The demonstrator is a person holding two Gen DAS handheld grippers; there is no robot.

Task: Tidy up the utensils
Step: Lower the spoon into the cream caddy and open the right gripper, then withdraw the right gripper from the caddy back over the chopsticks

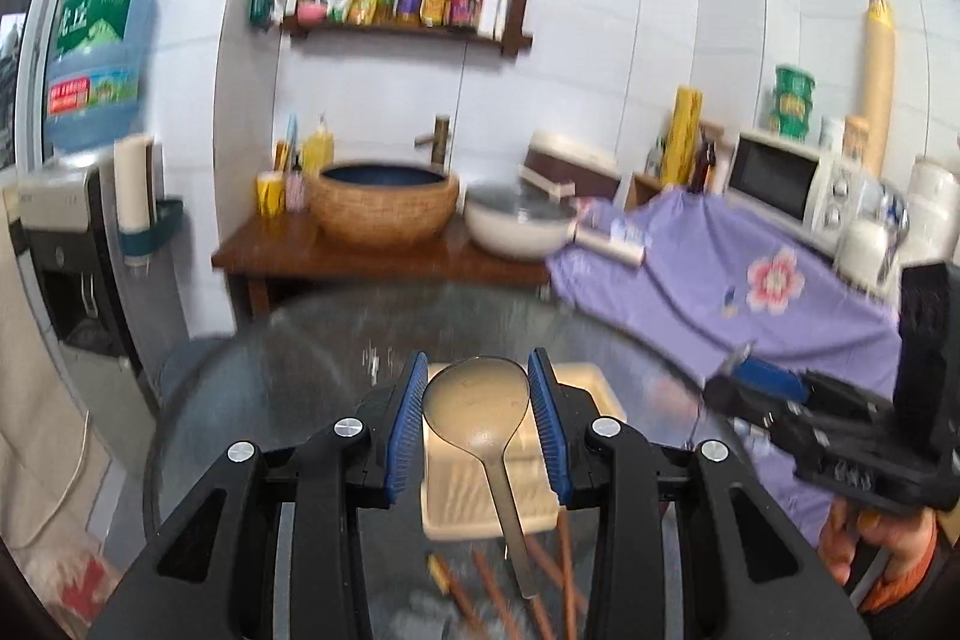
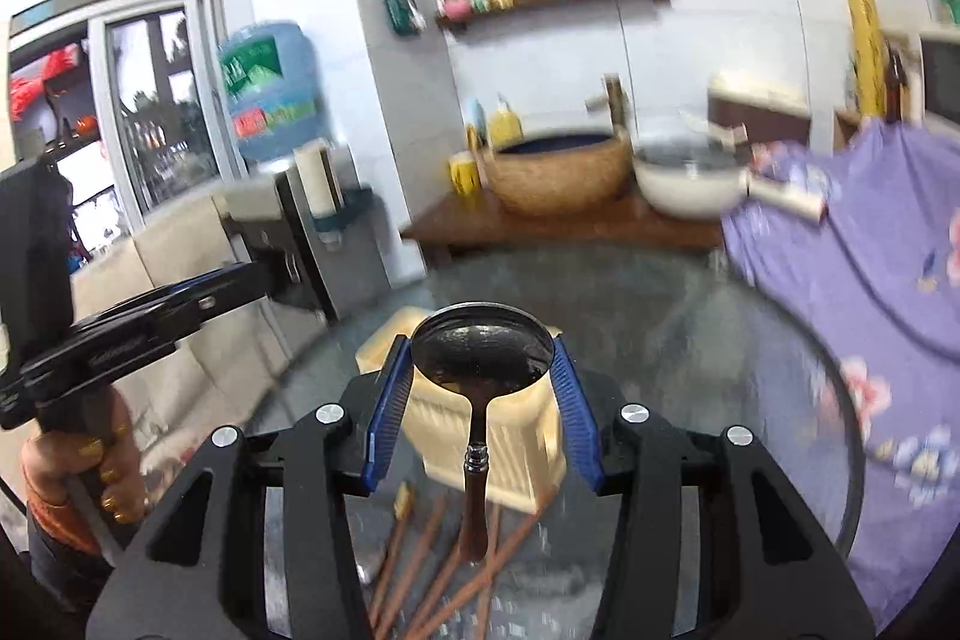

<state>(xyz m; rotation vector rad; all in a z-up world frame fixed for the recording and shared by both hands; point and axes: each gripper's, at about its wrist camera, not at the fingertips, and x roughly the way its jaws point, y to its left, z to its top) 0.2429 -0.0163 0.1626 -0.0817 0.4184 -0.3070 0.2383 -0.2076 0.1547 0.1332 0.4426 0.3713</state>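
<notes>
On the round glass table [image 1: 252, 400], just beyond both grippers, sits a cream slatted utensil holder [image 1: 474, 502] — the likely home for everything here, and from these views I can see nothing resting inside it yet. The left gripper [image 1: 477, 430] clamps a steel ladle [image 1: 480, 406] by its bowl, blue pads pressed to either side, handle hanging down toward the camera. The right gripper [image 2: 480, 412] does the same with a darker ladle [image 2: 480, 349] that has a brown wooden handle, its bowl pinched between the pads above the holder [image 2: 480, 436]. Both ladles appear lifted clear of the table, though motion blur makes the exact height hard to judge.

Several brown chopsticks [image 2: 432, 574] lie loose and fanned on the glass in front of the holder, with a small pale-tipped piece beside them that I cannot identify.

My judgement: the job is at an early stage — two ladles are in hand but not deposited, and the chopsticks are untouched. Left to do is dropping each ladle into the holder, then gathering the chopsticks.
</notes>
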